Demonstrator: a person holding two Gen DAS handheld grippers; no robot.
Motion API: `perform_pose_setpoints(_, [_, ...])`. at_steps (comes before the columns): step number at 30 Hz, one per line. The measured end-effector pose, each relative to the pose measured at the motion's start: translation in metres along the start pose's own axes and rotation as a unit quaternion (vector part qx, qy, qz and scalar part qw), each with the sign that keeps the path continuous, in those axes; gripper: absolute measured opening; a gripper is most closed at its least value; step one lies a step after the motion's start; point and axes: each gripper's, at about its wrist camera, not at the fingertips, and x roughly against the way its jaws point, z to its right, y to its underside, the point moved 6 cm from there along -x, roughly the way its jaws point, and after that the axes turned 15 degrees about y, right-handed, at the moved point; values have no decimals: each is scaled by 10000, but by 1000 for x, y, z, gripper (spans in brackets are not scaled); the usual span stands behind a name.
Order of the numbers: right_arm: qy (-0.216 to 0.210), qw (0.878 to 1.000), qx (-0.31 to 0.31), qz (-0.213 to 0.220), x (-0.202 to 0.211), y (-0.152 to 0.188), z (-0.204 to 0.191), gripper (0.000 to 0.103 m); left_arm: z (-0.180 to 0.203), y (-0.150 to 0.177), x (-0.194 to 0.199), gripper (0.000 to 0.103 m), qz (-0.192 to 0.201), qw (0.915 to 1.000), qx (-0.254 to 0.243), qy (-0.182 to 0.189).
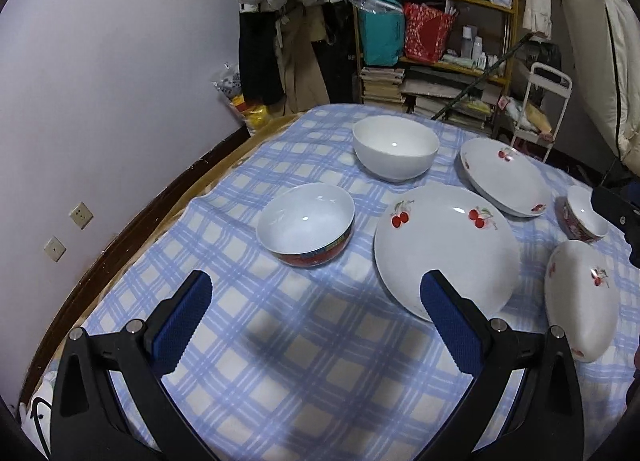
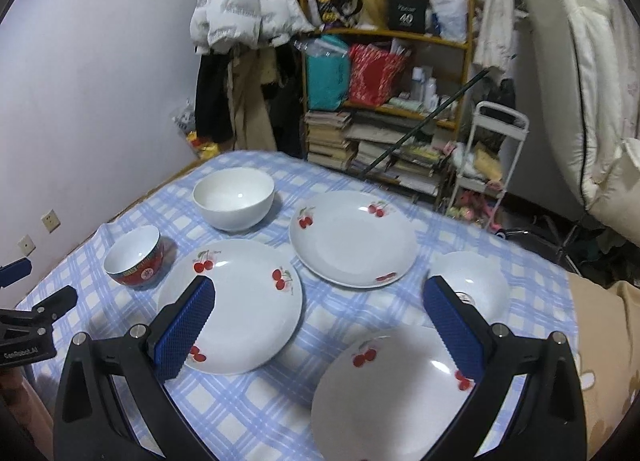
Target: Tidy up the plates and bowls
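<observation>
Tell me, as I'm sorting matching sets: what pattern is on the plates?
Red cherries on white; clearest on the nearest plate in the right wrist view.

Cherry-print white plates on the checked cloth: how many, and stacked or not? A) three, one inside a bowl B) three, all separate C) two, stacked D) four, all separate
B: the right wrist view shows three cherry-print white plates, near, left and far, each lying alone on the blue checked tablecloth.
</observation>
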Motion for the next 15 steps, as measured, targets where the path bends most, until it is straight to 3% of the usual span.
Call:
perform_pose_setpoints(5, [-121,9994,236,-203,-28,-2,-16,103,4,0,-31,102,-336,9989,254,185])
perform_pose_setpoints(15, [-327,9906,718,-1114,-92,8,-40,103,5,10,-77,102,-791,9940,665,368])
